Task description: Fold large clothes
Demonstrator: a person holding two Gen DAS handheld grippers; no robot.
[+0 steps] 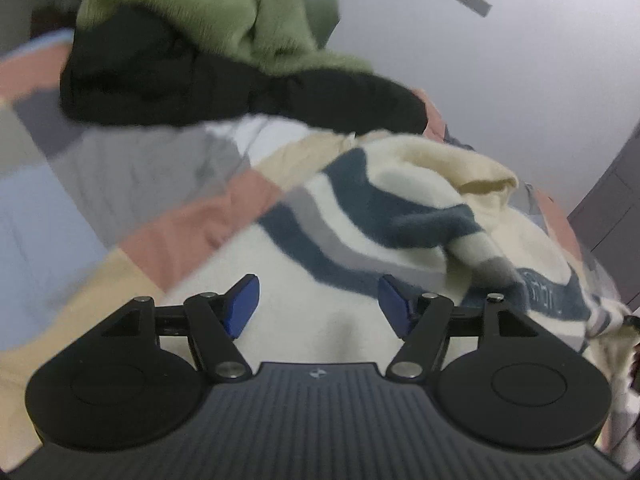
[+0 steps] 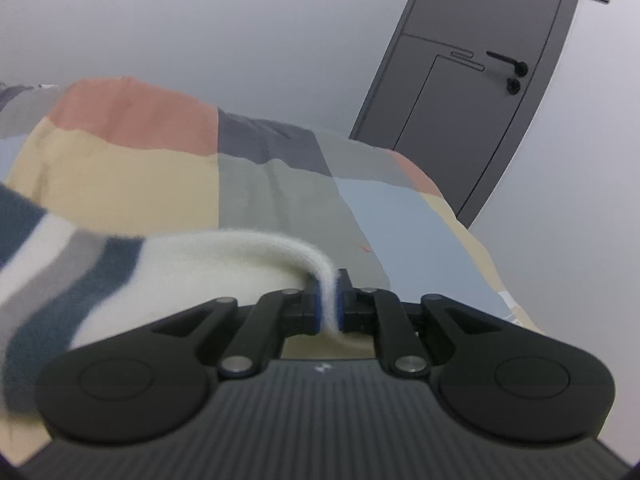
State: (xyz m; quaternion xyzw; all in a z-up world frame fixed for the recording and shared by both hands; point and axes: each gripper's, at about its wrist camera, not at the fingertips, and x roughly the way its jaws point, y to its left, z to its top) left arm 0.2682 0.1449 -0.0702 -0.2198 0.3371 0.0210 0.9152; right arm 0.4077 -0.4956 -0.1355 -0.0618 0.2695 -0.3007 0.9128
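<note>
Here, two grippers. Left gripper [image 1: 318,306] with jaws spread wide, gripping nothing, poised over the cream body of the striped sweater [image 1: 400,208]. Right gripper [image 2: 329,300] clenched on a cream edge of that same sweater [image 2: 180,264], which lies rumpled on the bed. Beneath, one patchwork bedspread [image 2: 132,160] in coral, tan, grey and pale blue blocks. Farther up the bed, two more garments heaped together: one black garment [image 1: 168,84], one fuzzy green garment [image 1: 208,8] on top. Beyond, plain pale walls [image 2: 200,20] and one dark grey door [image 2: 480,92] with a black lever handle [image 2: 508,62].
</note>
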